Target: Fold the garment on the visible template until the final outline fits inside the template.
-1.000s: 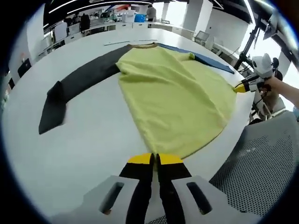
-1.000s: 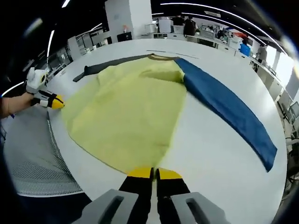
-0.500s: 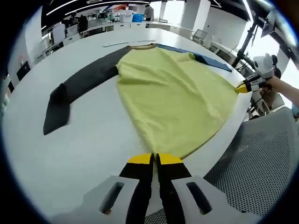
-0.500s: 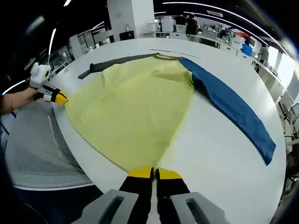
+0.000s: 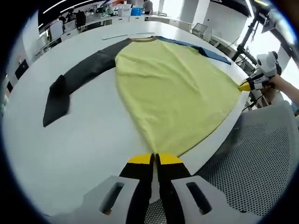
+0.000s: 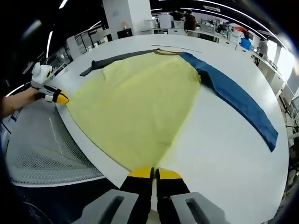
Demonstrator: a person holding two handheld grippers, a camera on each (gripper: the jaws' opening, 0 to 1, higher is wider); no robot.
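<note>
A long-sleeved garment point(image 5: 173, 93) lies spread on the white table point(image 5: 84, 144): yellow body, dark grey sleeve point(image 5: 77, 79), blue sleeve point(image 6: 233, 98). My left gripper point(image 5: 155, 159) is shut on one bottom corner of the yellow hem at the table's near edge. My right gripper point(image 6: 154, 173) is shut on the other hem corner. The right gripper point(image 5: 245, 86) also appears far right in the left gripper view, and the left gripper point(image 6: 60, 97) far left in the right gripper view. The yellow body point(image 6: 135, 102) is stretched taut between them.
A grey mesh chair seat point(image 5: 252, 163) sits just off the table edge below the hem, also seen as mesh point(image 6: 42, 149). Desks, monitors and people stand far behind the table. Bare table lies on both sides of the garment.
Both grippers have pulled the hem back toward the table edge. The yellow body has flattened and spread, and both sleeves have drawn straighter.
</note>
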